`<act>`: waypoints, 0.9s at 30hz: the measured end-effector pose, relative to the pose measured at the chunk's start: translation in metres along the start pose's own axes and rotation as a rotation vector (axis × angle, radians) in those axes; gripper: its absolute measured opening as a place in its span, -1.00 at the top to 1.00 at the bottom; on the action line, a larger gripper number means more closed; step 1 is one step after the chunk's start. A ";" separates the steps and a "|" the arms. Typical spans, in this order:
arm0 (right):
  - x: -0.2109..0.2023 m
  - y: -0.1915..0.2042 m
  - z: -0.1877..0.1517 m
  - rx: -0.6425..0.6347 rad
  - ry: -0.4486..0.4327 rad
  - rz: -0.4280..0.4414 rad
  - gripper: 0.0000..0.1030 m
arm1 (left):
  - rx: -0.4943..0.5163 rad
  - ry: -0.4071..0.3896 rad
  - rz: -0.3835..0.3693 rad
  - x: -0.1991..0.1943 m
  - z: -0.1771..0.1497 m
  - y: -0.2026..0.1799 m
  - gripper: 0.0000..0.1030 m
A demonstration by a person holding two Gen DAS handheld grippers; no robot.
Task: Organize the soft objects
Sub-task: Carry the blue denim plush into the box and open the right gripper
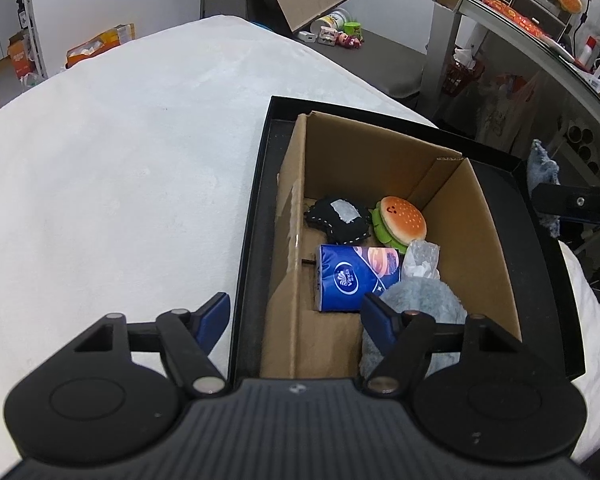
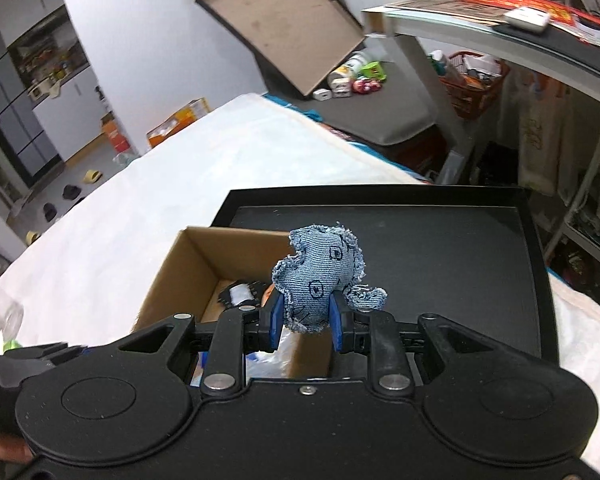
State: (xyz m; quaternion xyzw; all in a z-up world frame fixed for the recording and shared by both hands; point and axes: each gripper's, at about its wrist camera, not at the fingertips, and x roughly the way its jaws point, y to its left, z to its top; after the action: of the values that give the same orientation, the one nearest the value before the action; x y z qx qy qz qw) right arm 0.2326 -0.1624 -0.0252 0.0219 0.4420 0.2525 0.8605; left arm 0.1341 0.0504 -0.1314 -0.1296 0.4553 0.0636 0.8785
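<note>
Gripping denim elephant toy (image 2: 320, 276) w/ right tool (image 2: 305, 326) above cardboard box (image 2: 188, 256), left tool (image 1: 296, 316) spread wide over box edge

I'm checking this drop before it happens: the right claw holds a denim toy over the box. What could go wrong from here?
1. The right claw pinches only the bottom of the denim toy, so it may slip out early.
2. The toy sits near the cardboard box's wall, so it could land on the black tray instead.
3. The box already holds a burger toy, tissue pack and grey plush, so little room remains.
</note>
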 end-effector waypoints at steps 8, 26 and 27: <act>0.004 0.023 -0.003 -0.043 0.014 0.016 0.55 | -0.011 -0.012 -0.023 -0.001 -0.006 0.008 -0.14; 0.010 0.061 -0.008 -0.108 0.046 0.102 0.54 | -0.047 -0.008 -0.077 0.001 -0.015 0.019 0.66; 0.010 0.063 -0.009 -0.103 0.049 0.117 0.54 | -0.046 -0.011 -0.078 0.000 -0.016 0.019 0.66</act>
State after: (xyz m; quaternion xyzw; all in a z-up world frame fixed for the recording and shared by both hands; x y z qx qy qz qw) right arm 0.2049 -0.1045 -0.0218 -0.0026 0.4473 0.3253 0.8331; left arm 0.1173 0.0639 -0.1436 -0.1670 0.4437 0.0406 0.8795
